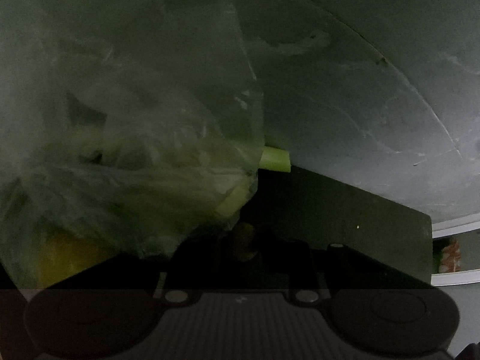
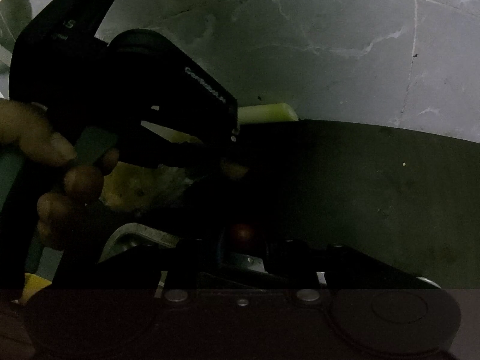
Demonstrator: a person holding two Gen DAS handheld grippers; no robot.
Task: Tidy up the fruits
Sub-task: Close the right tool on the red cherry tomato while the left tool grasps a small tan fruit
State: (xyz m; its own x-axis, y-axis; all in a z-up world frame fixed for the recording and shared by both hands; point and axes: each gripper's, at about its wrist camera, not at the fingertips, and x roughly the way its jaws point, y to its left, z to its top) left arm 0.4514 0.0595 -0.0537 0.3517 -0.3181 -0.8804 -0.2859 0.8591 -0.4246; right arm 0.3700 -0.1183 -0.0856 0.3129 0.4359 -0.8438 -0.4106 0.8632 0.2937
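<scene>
- Translucent, crinkled plastic bag of yellow fruit hangs at my left gripper, raised so the contents can come out; whether its fingers pinch the bag, I cannot tell.
- My right gripper waits near the dark table; how its fingers stand is hidden.

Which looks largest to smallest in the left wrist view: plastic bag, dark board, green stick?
1. plastic bag, though nearness to the camera enlarges it.
2. dark board.
3. green stick, only its end showing.

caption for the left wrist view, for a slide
Dim close-up: a clear plastic bag of produce fills the left, a pale green stalk end poking out.
</scene>
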